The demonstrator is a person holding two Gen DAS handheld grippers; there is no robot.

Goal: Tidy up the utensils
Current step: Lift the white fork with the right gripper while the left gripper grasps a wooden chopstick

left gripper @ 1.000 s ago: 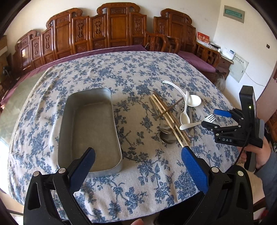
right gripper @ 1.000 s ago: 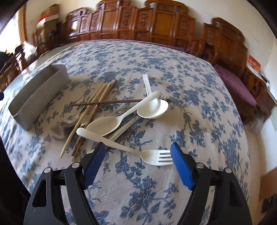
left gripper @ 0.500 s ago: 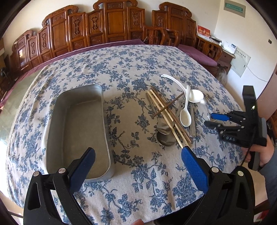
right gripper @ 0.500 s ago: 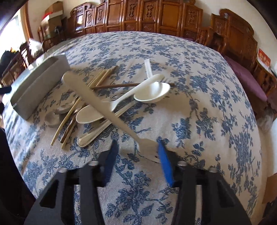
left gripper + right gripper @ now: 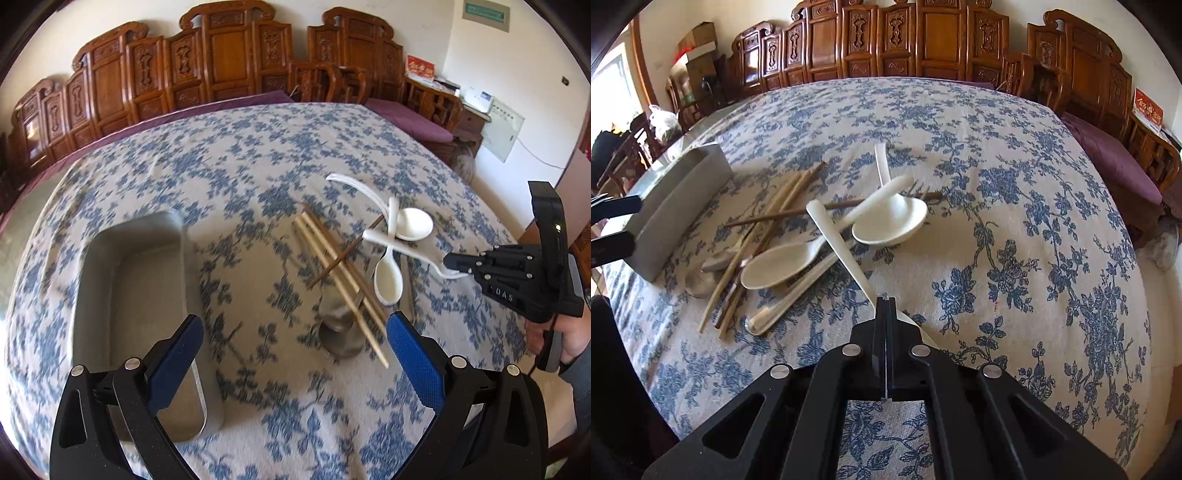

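White fork's [image 5: 838,243] tines inside closed jaws

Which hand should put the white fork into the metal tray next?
Right: the right gripper is shut on the white fork. The left gripper is open, empty, near the metal tray.

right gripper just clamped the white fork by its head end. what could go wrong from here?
1. The right gripper holds the white fork at one end only, so the long handle may pivot or slip.
2. That handle hangs over the white spoons; swinging low could scatter them and the chopsticks.
3. The metal tray lies across the pile, beside the open left gripper; paths may cross.
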